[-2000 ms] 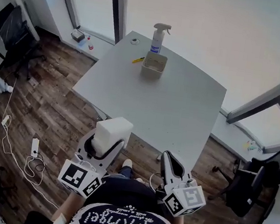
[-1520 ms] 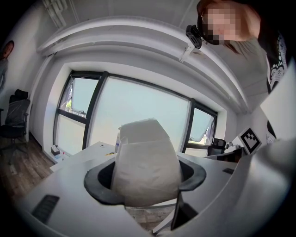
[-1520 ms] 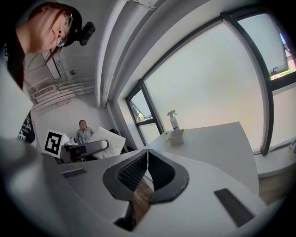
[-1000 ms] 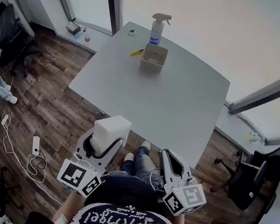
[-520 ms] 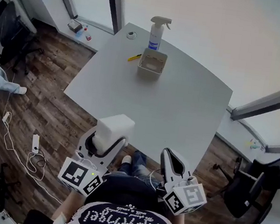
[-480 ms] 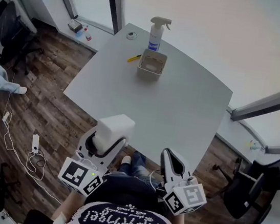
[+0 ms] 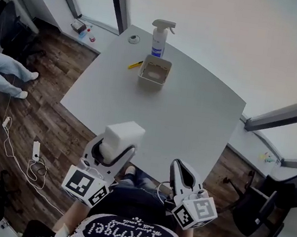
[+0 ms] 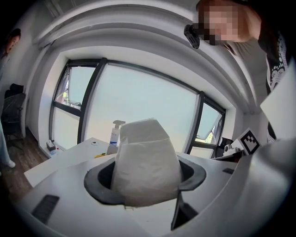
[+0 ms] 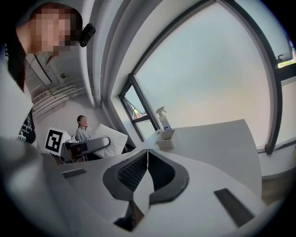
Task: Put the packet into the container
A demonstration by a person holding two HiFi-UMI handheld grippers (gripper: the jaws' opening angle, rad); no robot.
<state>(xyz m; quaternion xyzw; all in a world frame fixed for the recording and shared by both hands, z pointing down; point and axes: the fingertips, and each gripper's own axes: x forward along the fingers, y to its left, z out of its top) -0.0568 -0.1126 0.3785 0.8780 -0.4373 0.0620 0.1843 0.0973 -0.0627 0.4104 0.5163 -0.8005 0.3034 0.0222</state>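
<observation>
On grey worktop (image 7: 187, 115): container (image 7: 154, 73), spray bottle (image 7: 160, 32); wood floor (image 7: 36, 99) around. L hand-held gripper (image 7: 115, 152) clamps white packet (image 7: 124, 135); R hand-held gripper (image 7: 179, 166) jaws together, empty.

Spray bottle (image 7: 161, 36), yellow pen (image 7: 135, 64), grey table (image 7: 192, 116)

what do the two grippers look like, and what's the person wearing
The left gripper and the right gripper match: pale grey bodies with black, curved jaws, ribbed on the inner faces in the right gripper view. Each carries a white cube with black square markers at its rear. The person wears a black top with white dotted lettering.
</observation>
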